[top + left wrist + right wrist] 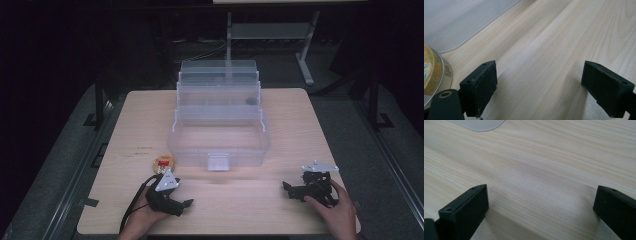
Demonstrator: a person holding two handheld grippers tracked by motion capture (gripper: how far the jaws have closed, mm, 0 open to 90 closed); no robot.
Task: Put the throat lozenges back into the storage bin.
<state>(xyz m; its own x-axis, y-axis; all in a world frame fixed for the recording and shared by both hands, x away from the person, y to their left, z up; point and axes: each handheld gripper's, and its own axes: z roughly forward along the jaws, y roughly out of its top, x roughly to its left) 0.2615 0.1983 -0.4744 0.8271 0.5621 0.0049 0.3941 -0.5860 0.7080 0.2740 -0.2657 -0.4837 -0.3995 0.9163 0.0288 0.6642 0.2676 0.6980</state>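
Tiers of the clear plastic box [218, 145] stand open, one small dark item [250, 101] inside; both grippers' jaws gape empty.

My pale wooden table [295, 125] carries a clear plastic tiered organiser box [219, 135] (lid open) and, just beside its front-left corner, a round gold tin [163, 162].

Dim, dark surroundings — table [300, 125] lit, soft focus
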